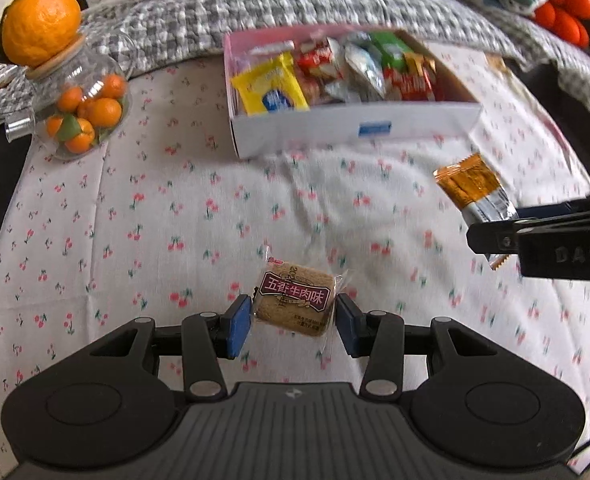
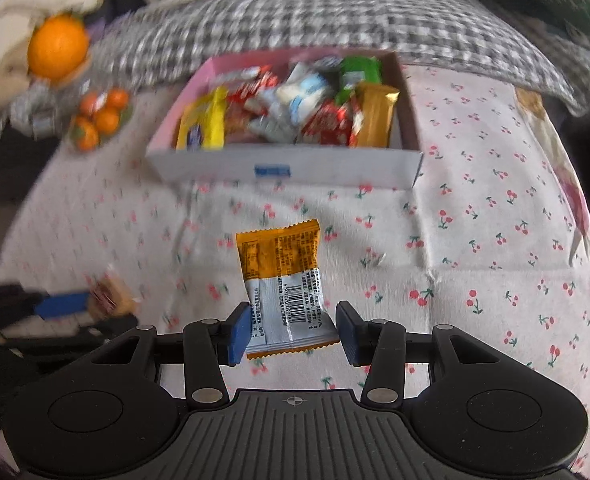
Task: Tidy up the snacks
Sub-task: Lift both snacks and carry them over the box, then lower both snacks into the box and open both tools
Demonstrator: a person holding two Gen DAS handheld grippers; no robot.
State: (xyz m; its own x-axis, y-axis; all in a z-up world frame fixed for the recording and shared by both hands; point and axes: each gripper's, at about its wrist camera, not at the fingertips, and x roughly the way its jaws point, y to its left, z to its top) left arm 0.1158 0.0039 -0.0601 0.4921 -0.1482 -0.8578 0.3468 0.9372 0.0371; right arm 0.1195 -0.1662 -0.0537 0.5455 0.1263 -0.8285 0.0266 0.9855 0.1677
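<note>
A square cracker packet [image 1: 293, 304] is pinched between the blue pads of the left gripper [image 1: 293, 322], and an orange-and-silver sachet [image 2: 285, 286] is clamped at its lower end by the right gripper [image 2: 293, 330]; both packets are carried above the cherry-print cloth [image 1: 135, 216]. The open snack box [image 1: 355, 126] is seen at about twelve o'clock from the left gripper and between eleven and twelve o'clock from the right one.

Slippage is judged the main risk: each wrapper is glossy film, and the sachet is gripped only near its bottom seam, so it could be pulled free or swung aside if it is moved quickly, which the blur suggests. The cracker could also be crushed if the pads are squeezed harder. A collision is possible too, since both grippers are likely to be aimed at the same box. Release short of the near wall would leave a packet on the cloth.

The box is already crowded with a yellow packet [image 1: 269, 88] at its left end, red and silver wrappers in the middle and a green packet [image 1: 391, 50] towards the far right. At ten o'clock a glass jar [image 1: 81, 96] of small oranges is noted, with a large orange [image 1: 41, 18] balanced on its lid
</note>
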